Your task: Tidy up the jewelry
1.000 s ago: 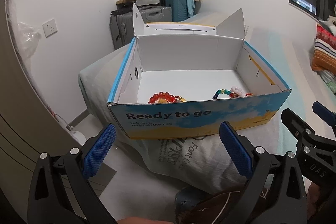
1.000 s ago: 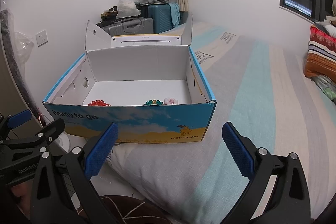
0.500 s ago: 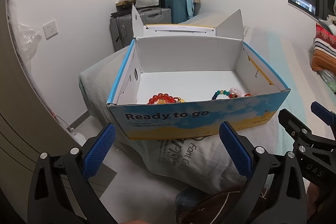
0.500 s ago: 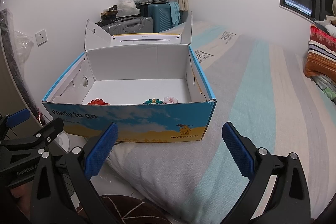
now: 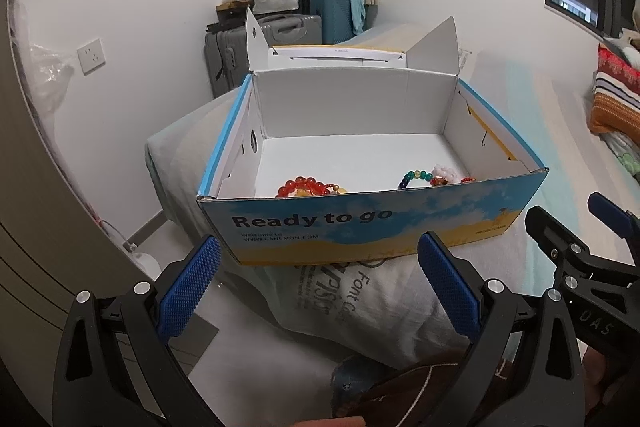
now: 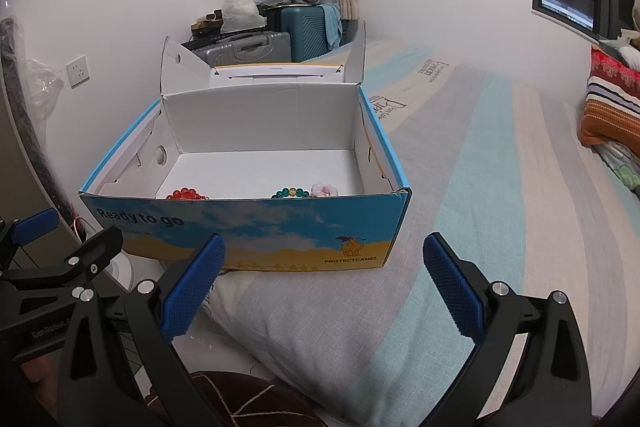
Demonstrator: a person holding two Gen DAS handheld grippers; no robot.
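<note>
Open box (image 5: 372, 227) on bed (image 6: 500, 187), holding red bracelet (image 5: 306, 185) and mixed-bead bracelet (image 5: 418, 177) at front wall; left gripper (image 5: 318, 281) and right gripper (image 6: 320, 277) wide open, empty.

We hold two matching black plastic clamps: the left gripper (image 5: 318, 281) and the right gripper (image 6: 324, 281). Each has blue, diamond-textured pads (image 5: 188, 293) on its fingertips and silver screws (image 6: 500, 289) along the angular arms. White lettering "DAS" (image 5: 596, 321) marks the right gripper's side, seen from the left camera.
</note>
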